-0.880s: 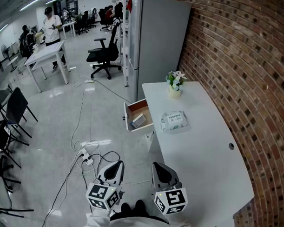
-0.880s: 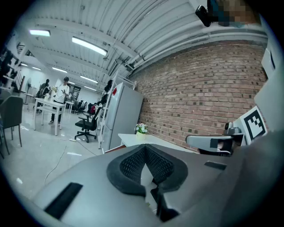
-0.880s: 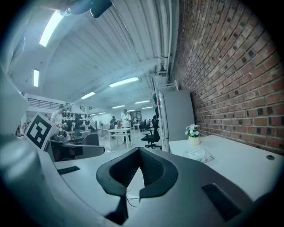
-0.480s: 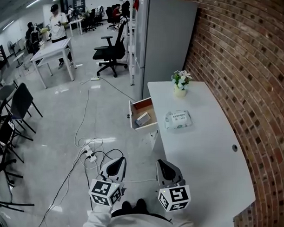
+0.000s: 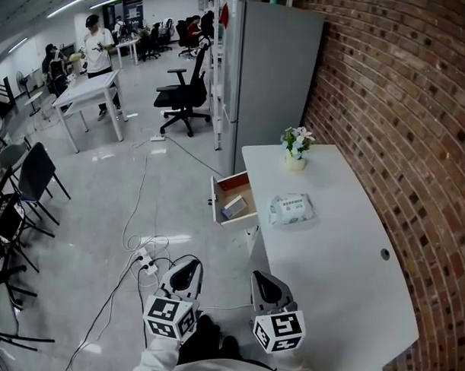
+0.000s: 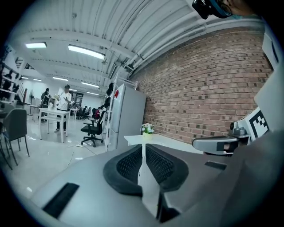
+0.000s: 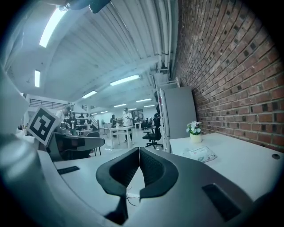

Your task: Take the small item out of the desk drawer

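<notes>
The desk drawer [image 5: 233, 204] stands pulled out from the left side of the white desk [image 5: 329, 260]. Inside it lies a small pale box [image 5: 233, 207]. My left gripper [image 5: 185, 268] and right gripper [image 5: 259, 281] hang side by side at the bottom of the head view, well short of the drawer. Both are shut with nothing between the jaws; the dark pads [image 6: 133, 164] meet in the left gripper view, and the pads [image 7: 141, 168] meet in the right gripper view. The right gripper's body [image 6: 222, 142] shows at the right of the left gripper view.
On the desk lie a pack of wipes [image 5: 292, 208] and a small flower pot [image 5: 295, 148]. A grey cabinet [image 5: 267, 76] stands behind the desk, a brick wall [image 5: 394, 133] to the right. Cables and a power strip [image 5: 142, 260] lie on the floor. Chairs, tables and people stand far left.
The view has shifted: desk, drawer and flower pot sit slightly lower and further right in the head view. Both grippers stay shut and low in the picture.
</notes>
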A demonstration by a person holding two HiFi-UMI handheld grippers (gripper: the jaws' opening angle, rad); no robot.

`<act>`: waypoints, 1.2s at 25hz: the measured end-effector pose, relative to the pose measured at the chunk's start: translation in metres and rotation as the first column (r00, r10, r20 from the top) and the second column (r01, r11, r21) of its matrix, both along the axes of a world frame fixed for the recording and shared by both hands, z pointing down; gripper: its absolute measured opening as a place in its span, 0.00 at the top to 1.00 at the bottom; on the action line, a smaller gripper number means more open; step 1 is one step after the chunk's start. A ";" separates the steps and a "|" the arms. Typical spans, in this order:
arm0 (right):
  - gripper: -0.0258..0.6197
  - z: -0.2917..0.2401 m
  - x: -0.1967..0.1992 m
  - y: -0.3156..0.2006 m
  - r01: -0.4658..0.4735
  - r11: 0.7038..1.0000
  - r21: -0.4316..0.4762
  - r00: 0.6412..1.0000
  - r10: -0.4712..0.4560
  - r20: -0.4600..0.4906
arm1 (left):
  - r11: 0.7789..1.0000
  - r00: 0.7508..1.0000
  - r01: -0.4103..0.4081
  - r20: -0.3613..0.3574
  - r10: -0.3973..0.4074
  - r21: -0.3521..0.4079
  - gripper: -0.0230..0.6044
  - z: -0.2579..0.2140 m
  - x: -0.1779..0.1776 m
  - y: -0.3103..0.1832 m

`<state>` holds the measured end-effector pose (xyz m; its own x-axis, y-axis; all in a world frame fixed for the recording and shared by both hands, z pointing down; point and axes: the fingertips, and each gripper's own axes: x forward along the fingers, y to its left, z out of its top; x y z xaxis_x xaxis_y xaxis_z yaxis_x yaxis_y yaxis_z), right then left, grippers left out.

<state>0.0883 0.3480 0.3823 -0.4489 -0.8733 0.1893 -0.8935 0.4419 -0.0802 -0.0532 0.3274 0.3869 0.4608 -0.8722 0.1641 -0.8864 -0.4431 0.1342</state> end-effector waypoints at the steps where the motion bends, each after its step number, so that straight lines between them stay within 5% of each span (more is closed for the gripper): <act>1: 0.92 0.001 -0.001 -0.002 0.002 1.000 -0.003 1.000 -0.002 0.003 | 1.000 1.000 -0.006 0.003 0.006 -0.002 0.93 0.001 0.001 -0.004; 15: 0.92 0.020 -0.039 -0.121 -0.029 0.998 -0.051 1.000 0.029 0.000 | 0.995 0.997 -0.074 0.020 0.076 -0.068 0.76 0.036 -0.020 -0.136; 30: 0.92 0.036 -0.083 -0.260 -0.124 0.988 -0.094 0.991 0.118 -0.063 | 0.977 0.987 -0.160 0.000 0.162 -0.142 0.72 0.072 -0.063 -0.285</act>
<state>0.0051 0.0876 0.4188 -0.3272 -0.8966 0.2982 -0.9442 0.3228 -0.0654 -0.1166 0.0427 0.4586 0.5907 -0.7544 0.2862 -0.8068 -0.5576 0.1954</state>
